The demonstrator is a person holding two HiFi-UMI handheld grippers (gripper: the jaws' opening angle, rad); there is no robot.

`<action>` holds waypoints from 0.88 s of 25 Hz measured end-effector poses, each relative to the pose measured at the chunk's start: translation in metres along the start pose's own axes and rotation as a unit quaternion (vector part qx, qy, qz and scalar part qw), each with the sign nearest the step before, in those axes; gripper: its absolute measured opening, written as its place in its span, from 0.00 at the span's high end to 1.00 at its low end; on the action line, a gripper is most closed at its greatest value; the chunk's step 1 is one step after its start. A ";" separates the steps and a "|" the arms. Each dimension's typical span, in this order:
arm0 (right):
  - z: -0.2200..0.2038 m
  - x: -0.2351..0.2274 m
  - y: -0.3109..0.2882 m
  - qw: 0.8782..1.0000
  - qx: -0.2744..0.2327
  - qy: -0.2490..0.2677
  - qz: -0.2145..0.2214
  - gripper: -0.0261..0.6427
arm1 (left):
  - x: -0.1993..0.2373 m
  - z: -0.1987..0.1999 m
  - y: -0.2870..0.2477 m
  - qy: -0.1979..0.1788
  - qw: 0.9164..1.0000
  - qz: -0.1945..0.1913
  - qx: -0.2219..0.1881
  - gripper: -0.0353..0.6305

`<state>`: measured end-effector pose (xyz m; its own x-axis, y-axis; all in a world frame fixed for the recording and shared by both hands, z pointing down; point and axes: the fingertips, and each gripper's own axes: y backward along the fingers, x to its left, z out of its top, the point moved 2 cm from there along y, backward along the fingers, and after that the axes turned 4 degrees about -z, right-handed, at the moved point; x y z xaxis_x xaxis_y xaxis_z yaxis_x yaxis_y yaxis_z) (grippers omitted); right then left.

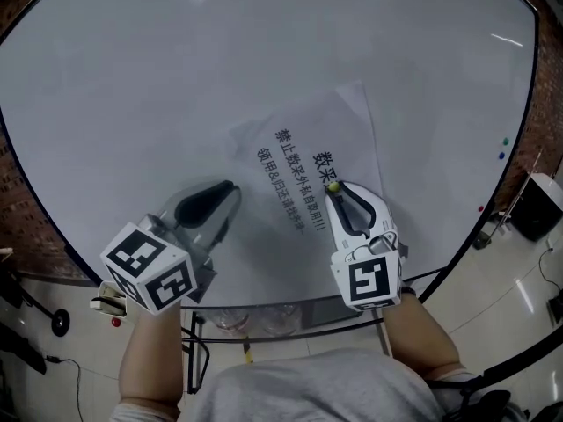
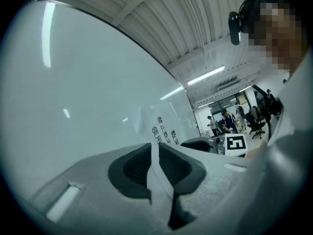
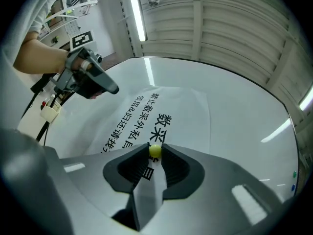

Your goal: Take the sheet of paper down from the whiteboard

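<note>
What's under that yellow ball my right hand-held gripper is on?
The printed sheet of paper, lying on the whiteboard. The yellow ball covers its own spot on the sheet, so any print there is hidden.

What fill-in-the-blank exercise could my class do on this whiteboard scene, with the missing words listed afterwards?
1. The sheet of paper hangs on a ______.
2. The right gripper has its jaws closed on a small ______ ball.
3. The print on the sheet of paper is ______ in colour.

Missing words: whiteboard; yellow; black.
</note>
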<state>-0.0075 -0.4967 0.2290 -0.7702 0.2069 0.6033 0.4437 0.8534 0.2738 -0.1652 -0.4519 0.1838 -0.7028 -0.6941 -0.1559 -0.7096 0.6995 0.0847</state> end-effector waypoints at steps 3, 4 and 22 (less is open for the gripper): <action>0.000 0.000 0.000 1.000 -0.002 -0.001 0.002 0.84 | 0.011 0.024 0.001 -0.022 0.999 0.016 -0.018 0.83; -0.001 0.000 0.000 1.000 -0.003 -0.003 0.003 0.84 | 0.014 0.029 0.000 -0.026 0.999 0.018 -0.022 0.81; 0.000 0.000 0.000 1.000 -0.003 -0.002 -0.004 0.84 | 0.020 0.048 -0.025 -0.039 0.999 0.001 -0.035 0.94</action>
<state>-0.0075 -0.4971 0.2286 -0.7759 0.2024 0.5975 0.4405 0.8518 0.2834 -0.1592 -0.4747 0.1313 -0.7006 -0.6746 -0.2324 -0.7113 0.6859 0.1535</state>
